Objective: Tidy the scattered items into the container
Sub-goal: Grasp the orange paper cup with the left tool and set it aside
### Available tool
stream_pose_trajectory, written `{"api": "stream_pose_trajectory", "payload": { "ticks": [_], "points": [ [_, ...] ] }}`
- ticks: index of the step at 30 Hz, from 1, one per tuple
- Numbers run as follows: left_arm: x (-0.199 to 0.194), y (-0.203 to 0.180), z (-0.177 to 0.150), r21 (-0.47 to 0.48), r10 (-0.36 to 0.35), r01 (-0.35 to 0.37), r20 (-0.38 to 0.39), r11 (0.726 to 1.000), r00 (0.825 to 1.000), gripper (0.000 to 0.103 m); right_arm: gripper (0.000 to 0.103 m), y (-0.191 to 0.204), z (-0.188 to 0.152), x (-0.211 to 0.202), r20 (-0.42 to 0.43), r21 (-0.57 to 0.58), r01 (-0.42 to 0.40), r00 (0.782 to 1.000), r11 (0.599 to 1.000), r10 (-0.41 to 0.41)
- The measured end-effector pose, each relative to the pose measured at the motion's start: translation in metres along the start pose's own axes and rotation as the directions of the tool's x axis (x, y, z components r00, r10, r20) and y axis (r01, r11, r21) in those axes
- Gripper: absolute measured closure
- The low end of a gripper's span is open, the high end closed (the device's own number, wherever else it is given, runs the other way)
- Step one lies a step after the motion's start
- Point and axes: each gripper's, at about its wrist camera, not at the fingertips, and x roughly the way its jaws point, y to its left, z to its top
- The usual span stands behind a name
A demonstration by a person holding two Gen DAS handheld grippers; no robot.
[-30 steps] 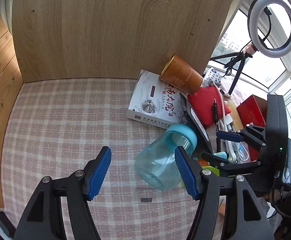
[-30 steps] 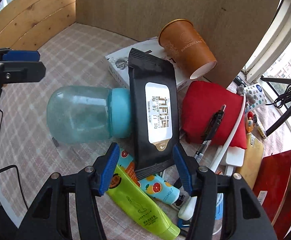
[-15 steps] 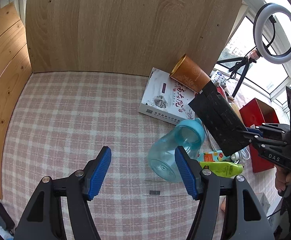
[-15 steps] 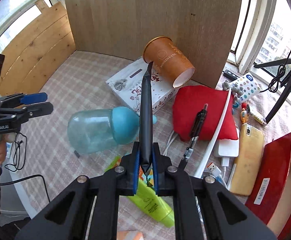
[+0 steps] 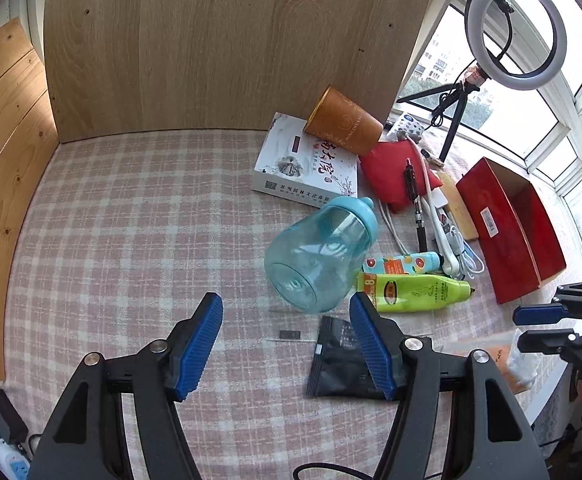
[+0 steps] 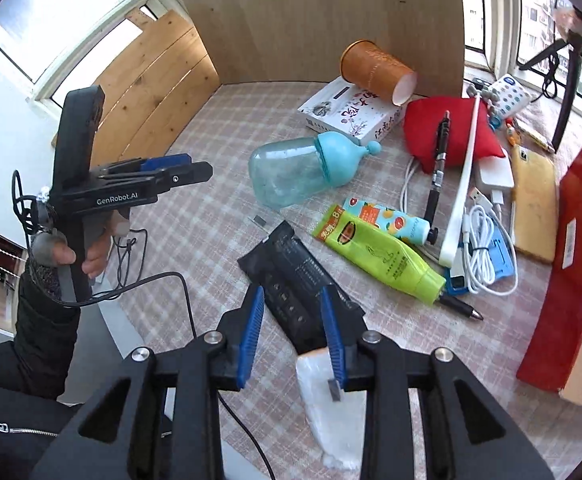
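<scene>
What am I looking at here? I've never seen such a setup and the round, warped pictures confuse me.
No robot: a person holds two handheld clamps, each with a fisheye camera looking along its blue-padded fingers. One picture is from the left gripper, the other from the right gripper; both are open and hold nothing. On the pink checked tablecloth lie a clear blue baby bottle, a black flat wipes packet, a green tube and an open red box, likely the container.
</scene>
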Motion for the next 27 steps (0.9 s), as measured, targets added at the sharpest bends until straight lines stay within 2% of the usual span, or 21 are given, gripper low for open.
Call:
{"api": "stream_pose_trajectory", "payload": {
  "ticks": [5,9,13,17,21,22,23,24,25,27],
  "points": [
    [0.004,-0.010,-0.013,0.020,-0.009,0.009,-0.025,1.000,1.000,0.040,0.073,-0.002,-0.029,-0.036,0.043,0.014,0.060,0.997,0.998,-0.060],
    [0.005,-0.016,-0.016,0.031,-0.031,0.032,-0.027,0.999,0.999,0.040,0.073,0.003,-0.032,-0.036,0.044,-0.012,0.089,0.995,0.996,-0.089],
    [0.000,-0.015,-0.011,0.041,-0.028,0.028,0.001,0.999,1.000,0.040,0.073,0.004,-0.022,-0.037,0.095,0.003,0.141,0.986,0.990,-0.140],
    [0.002,0.006,0.013,0.015,-0.032,0.032,0.033,0.999,0.999,0.040,0.073,0.008,0.021,-0.032,0.185,0.019,0.113,0.976,0.993,-0.115],
    [0.010,0.022,0.048,0.019,-0.026,0.024,0.061,1.000,0.998,0.040,0.073,-0.009,0.078,-0.013,0.238,0.081,0.128,0.961,0.988,-0.144],
    [0.014,0.024,0.057,0.022,-0.029,0.028,0.064,0.999,0.998,0.040,0.071,-0.014,0.093,-0.007,0.246,0.097,0.133,0.957,0.986,-0.154],
    [0.018,0.025,0.068,0.031,-0.049,0.047,0.065,0.998,0.997,0.040,0.061,-0.020,0.109,0.000,0.247,0.107,0.143,0.955,0.984,-0.165],
    [0.022,0.025,0.078,0.043,-0.073,0.070,0.065,0.997,0.995,0.040,0.056,-0.025,0.124,0.009,0.235,0.109,0.163,0.954,0.981,-0.185],
    [0.026,0.024,0.089,0.059,-0.086,0.082,0.068,0.995,0.994,0.040,0.052,-0.032,0.135,0.016,0.227,0.123,0.179,0.953,0.976,-0.203],
    [0.038,0.015,0.110,0.118,-0.085,0.076,0.071,0.990,0.994,0.040,0.052,-0.046,0.152,0.028,0.222,0.166,0.175,0.952,0.971,-0.209]
  ]
}}
